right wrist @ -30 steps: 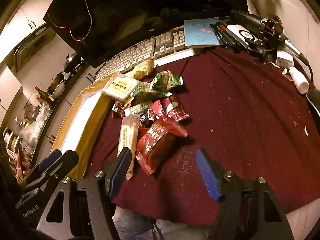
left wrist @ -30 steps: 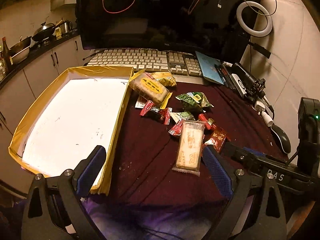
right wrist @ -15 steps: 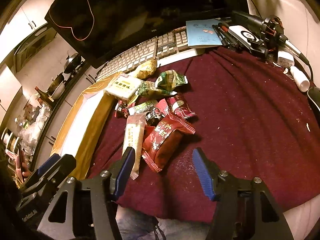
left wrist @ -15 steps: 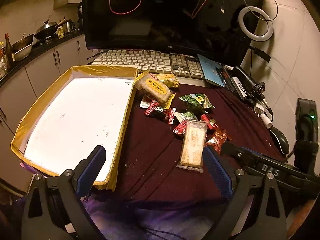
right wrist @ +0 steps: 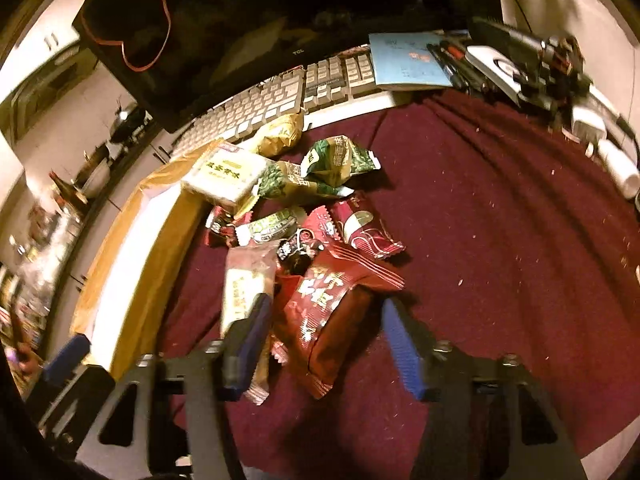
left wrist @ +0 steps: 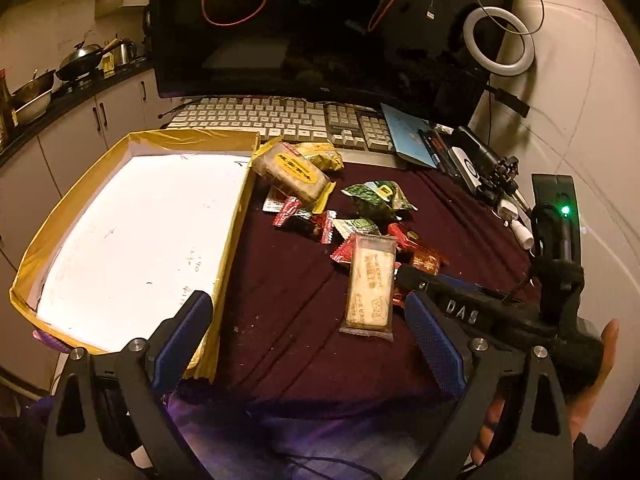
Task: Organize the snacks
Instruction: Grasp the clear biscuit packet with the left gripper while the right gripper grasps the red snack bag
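**Clerk:** While the right gripper [right wrist: 326, 340] sits at lower centre of the right wrist view, list it first: its jaws have just been closing, and they now stand part-way apart around the dark red snack packet [right wrist: 324, 312]. The right blue pad stands clear of the wrapper; at the left pad I cannot tell touch from gap.

**Checker:** And the item beside it?

**Clerk:** One long clear-wrapped biscuit bar [right wrist: 246, 288], just left of the red packet, its lower end under the left finger.

**Checker:** Left gripper?

**Clerk:** Left gripper [left wrist: 312, 332], bottom of the left wrist view, jaws spread wide, nothing between them but cloth. A hand [left wrist: 592, 392] shows at lower right of that view, wrapped on the other tool's handle.

**Checker:** Remaining stock?

**Clerk:** Snack pile [left wrist: 352, 216] at mid-frame on the maroon cloth [left wrist: 288, 300]: a pale cake in yellow-edged wrap [left wrist: 292, 170] at its upper left, leaning on the tray's edge; green packets [left wrist: 376, 198] to its right; small red-and-black sweets [left wrist: 306, 220] between.

**Checker:** Container?

**Clerk:** One shallow tray [left wrist: 236, 216], yellow walls, white floor, left half of the frame, touching the pile's edge.

**Checker:** Background?

**Clerk:** Keyboard [left wrist: 276, 120] above the pile, dark monitor [left wrist: 320, 28] behind it, ring light [left wrist: 498, 46] upper right.
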`<state>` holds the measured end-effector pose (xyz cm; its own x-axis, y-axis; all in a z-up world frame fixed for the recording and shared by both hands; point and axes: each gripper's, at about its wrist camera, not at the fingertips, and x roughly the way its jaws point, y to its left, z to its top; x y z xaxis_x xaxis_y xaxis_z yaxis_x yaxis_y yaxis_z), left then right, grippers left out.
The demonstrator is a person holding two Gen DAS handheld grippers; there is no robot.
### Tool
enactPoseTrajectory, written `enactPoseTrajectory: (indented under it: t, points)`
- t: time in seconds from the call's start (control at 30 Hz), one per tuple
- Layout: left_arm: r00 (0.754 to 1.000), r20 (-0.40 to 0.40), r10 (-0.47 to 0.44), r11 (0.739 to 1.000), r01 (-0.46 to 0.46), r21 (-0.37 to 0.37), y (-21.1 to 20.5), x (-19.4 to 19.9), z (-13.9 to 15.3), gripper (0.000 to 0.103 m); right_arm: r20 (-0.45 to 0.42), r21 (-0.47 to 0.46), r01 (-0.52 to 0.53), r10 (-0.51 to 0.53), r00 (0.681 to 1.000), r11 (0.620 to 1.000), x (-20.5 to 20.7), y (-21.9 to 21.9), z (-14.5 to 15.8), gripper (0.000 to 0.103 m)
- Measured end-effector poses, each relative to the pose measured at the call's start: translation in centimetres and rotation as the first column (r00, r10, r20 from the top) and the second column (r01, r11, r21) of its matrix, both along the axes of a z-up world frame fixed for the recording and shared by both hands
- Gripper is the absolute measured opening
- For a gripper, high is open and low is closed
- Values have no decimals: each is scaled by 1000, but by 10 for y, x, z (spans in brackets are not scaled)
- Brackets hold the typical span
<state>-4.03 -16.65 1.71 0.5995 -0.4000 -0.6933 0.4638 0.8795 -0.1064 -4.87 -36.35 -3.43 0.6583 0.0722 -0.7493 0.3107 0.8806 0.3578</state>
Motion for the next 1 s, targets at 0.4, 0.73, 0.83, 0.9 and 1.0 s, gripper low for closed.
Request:
enactPoseTrajectory:
  t: [0.4, 0.73, 0.83, 0.9, 1.0]
  points:
    - [986, -106, -130, 991, 132, 16, -52, 20, -28, 77, 102, -64, 32, -25, 994, 997, -27, -32, 19, 36]
    - [986, -145, -82, 992, 95, 85, -70, 30, -54, 32, 117, -29, 43, -40, 992, 999, -29, -41, 18, 36]
    - [986, -144, -89, 992, 100, 75, -66, 26, -54, 31, 125, -24, 47, -43, 991, 999, -29, -42, 18, 36]
    - [984, -153, -96, 993, 105, 50, -62, 25, -53, 31, 126, -17, 40, -37, 991, 999, -27, -40, 18, 36]
    - [978, -174, -119, 993, 117, -19, -52, 23, -48, 31, 157, -25, 37, -33, 987, 999, -30, -38, 23, 36]
